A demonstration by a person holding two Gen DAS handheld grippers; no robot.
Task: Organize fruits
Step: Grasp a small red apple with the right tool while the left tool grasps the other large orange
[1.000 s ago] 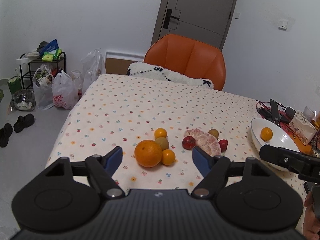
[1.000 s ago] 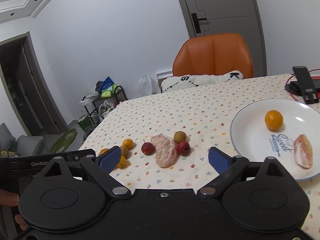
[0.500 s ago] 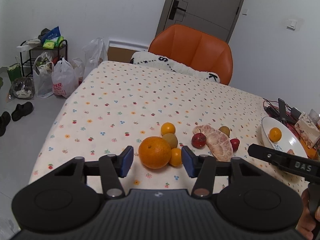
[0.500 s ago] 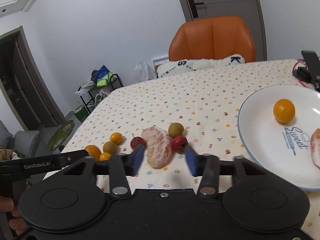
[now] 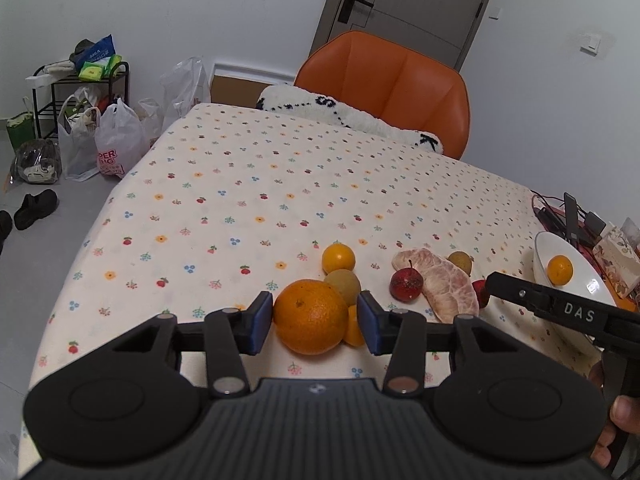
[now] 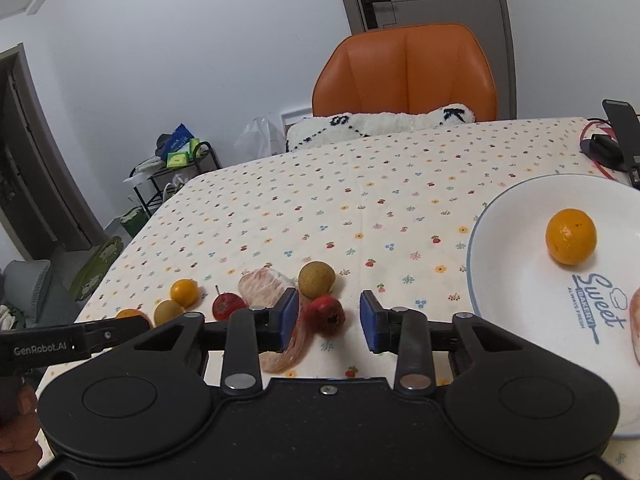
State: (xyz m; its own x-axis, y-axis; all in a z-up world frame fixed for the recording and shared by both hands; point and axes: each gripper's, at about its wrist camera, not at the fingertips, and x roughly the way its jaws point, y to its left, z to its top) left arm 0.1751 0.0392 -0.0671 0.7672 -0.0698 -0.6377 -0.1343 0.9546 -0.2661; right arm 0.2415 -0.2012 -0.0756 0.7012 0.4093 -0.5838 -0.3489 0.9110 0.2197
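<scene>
Currently the tabletop (image 5: 248,184) carries the loose fruit, and the plate (image 6: 520,304) at its right already holds a small orange. Left tongs (image 5: 312,322) stand released around the big orange (image 5: 310,317), pads just beside its skin, not clenched. Close squarely across its widest part, since the round peel may slip. Right tongs (image 6: 329,322) stand released around the red fruit (image 6: 325,315), the left pad overlapping the pomelo (image 6: 276,320); exclude that segment before closing.

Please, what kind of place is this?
Probably a room in a home, used for eating: a table with a flowered tablecloth, an orange chair pushed up to it, and shopping bags by a small rack on the floor.
</scene>
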